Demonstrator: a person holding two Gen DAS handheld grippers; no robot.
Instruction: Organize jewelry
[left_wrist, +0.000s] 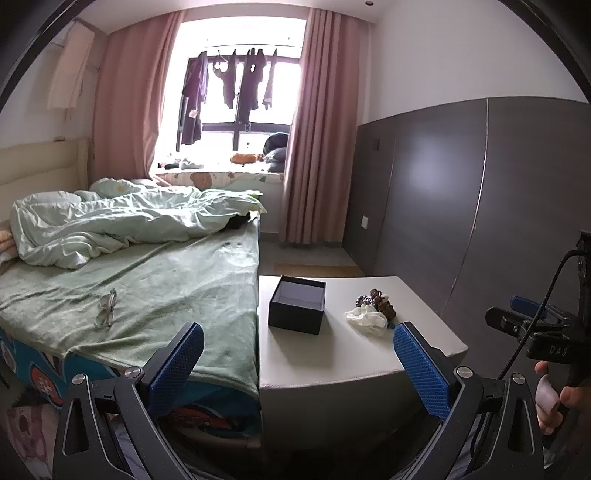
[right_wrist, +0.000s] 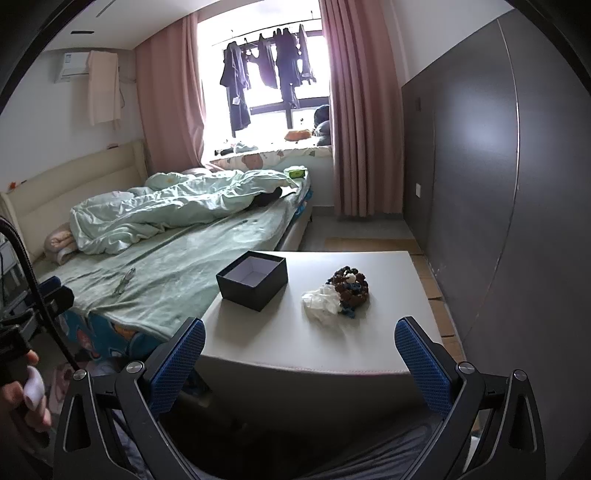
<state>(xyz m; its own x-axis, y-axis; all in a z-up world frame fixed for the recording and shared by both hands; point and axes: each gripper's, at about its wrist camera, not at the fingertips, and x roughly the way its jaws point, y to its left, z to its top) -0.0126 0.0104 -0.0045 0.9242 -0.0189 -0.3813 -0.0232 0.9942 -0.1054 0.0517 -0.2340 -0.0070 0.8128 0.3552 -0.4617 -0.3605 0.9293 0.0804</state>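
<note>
Box (right_wrist: 252, 285): matt black card, pale lining. Counter (right_wrist: 369, 350): smooth off-white leather-like top with a stitched edge. Beads (right_wrist: 349, 286): glossy brown; bed sheet (right_wrist: 177, 280): soft green cloth.
</note>
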